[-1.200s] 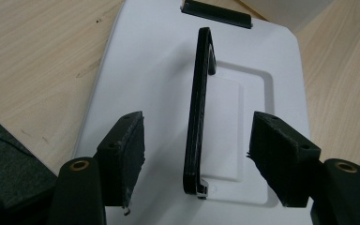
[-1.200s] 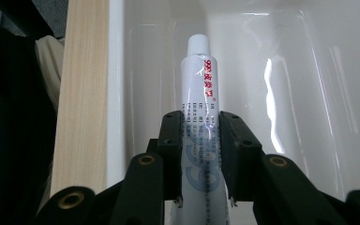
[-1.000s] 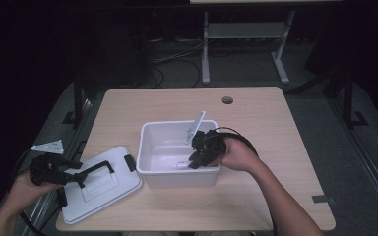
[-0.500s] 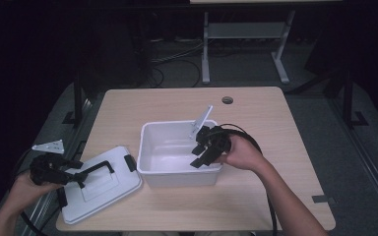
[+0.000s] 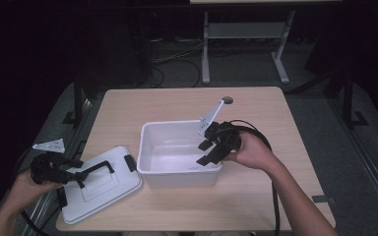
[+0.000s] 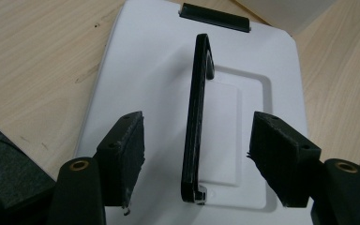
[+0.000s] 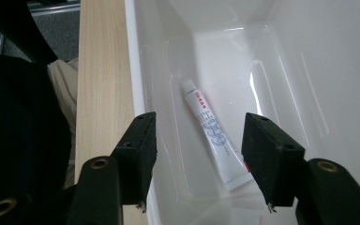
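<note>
White tube (image 7: 213, 136) lies flat on the bin (image 5: 150, 147) floor, released. Right gripper (image 5: 207, 153) above it, jaws just opened, empty. Left gripper (image 6: 194, 159) jaws spread astride the lid (image 5: 96, 189) handle (image 6: 196, 117), near-left on the counter (image 5: 177, 103).

White bin (image 5: 177, 172); white tube (image 7: 214, 136), blue print, red mark; white lid (image 6: 159, 93), black handle (image 6: 196, 117); light wood table (image 5: 177, 103).
</note>
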The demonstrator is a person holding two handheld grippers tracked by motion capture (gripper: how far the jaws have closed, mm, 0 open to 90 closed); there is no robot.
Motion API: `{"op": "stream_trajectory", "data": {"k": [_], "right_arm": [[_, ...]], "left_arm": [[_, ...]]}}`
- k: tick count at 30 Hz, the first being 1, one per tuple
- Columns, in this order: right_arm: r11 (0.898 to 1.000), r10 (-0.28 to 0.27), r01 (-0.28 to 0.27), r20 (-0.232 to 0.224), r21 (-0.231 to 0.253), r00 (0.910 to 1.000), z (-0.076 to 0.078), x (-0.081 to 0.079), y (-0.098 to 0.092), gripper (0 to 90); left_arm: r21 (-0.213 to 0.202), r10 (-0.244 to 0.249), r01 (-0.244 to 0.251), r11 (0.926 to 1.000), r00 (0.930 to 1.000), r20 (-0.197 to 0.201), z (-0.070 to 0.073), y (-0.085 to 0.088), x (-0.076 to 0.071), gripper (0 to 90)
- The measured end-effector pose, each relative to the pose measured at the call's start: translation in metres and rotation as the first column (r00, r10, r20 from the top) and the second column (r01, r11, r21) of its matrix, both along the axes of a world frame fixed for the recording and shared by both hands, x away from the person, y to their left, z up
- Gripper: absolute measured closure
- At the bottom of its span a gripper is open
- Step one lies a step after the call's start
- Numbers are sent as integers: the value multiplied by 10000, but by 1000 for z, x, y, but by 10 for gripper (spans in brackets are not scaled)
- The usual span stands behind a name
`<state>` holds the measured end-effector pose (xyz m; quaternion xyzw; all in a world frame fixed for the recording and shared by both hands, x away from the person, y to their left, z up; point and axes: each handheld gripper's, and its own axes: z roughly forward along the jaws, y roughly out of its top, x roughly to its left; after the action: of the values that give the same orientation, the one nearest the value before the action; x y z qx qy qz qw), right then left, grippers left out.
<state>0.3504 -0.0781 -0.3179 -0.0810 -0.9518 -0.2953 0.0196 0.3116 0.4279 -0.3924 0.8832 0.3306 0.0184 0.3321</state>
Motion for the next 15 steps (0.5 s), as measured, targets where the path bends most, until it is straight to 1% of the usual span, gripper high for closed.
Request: {"op": "stream_trajectory", "data": {"k": [3, 8, 10, 12, 15], "right_arm": [[9999, -74, 74, 62, 105, 10000, 3, -2, -4, 430], [9999, -133, 134, 244, -61, 9996, 6, -5, -11, 420], [9998, -169, 170, 225, -60, 9996, 7, -6, -14, 414], [9996, -242, 247, 299, -160, 9993, 8, -7, -18, 411], [9993, -369, 372, 350, -88, 9987, 9, -8, -24, 408]], "left_arm": [[39, 23, -23, 10000, 10000, -11, 1, -1, 0, 338], [41, 10, -10, 10000, 10000, 0, 1, -2, 1, 337], [47, -10, 10, 10000, 10000, 5, 1, -2, 1, 337], [47, -11, 11, 10000, 10000, 5, 2, -3, 1, 337], [44, -5, 5, 10000, 10000, -9, 2, -4, 2, 337]]}}
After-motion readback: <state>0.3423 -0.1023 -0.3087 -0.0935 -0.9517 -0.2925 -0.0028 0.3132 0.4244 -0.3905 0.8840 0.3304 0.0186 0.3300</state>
